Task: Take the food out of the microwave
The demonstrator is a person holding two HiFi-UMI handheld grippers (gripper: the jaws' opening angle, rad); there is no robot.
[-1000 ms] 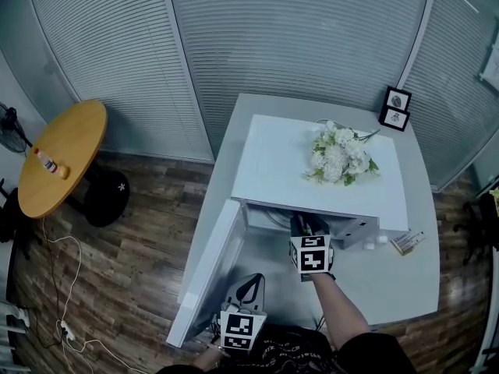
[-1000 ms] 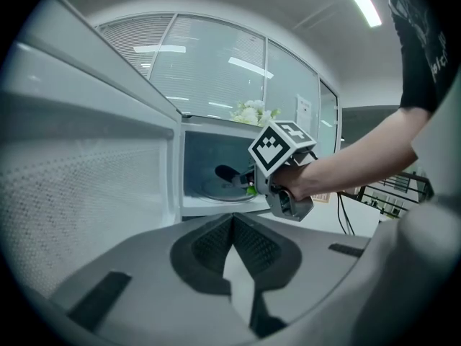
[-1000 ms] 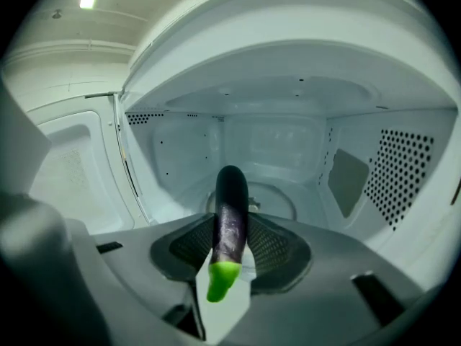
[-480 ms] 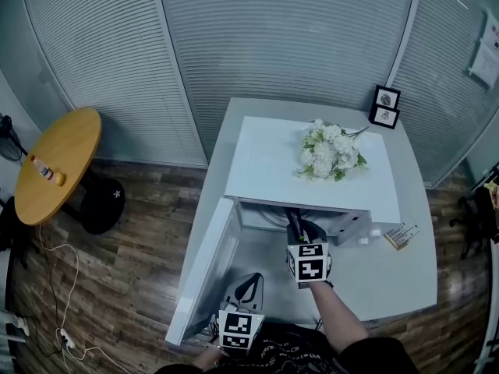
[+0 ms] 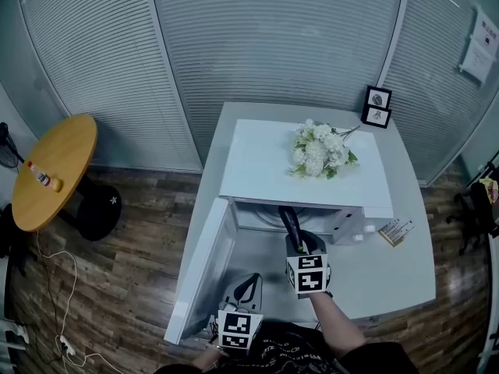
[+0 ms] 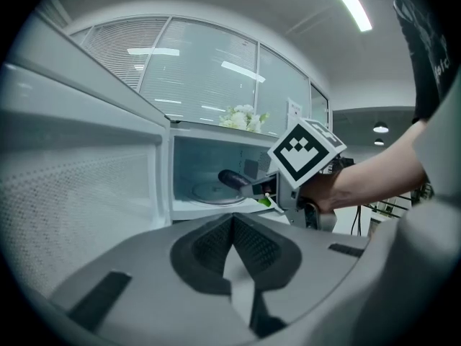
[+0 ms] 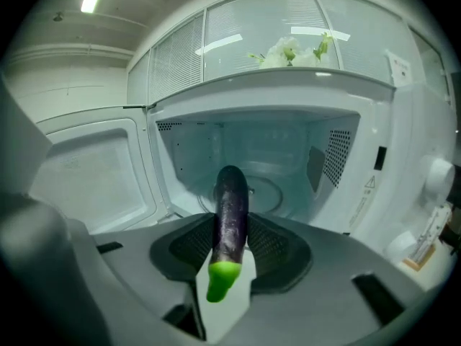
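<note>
At the microwave [image 7: 274, 96] mouth, the right gripper [image 7: 231, 225] clamps a glossy purple eggplant [image 7: 232, 193], green stem near. The left gripper [image 6: 232, 220] has its jaws together.

The head camera looked steeply down from high above the tabletop [image 5: 405, 271], onto the top of the microwave [image 5: 265, 162]. The camera on the left hand-held gripper [image 6: 232, 218] sat low and further back, facing the cavity at a slant. The one on the right hand-held gripper [image 6: 263, 189] faced straight in, close. All three caught the open door [image 5: 204, 263] and the flowers [image 5: 318, 150].
</note>
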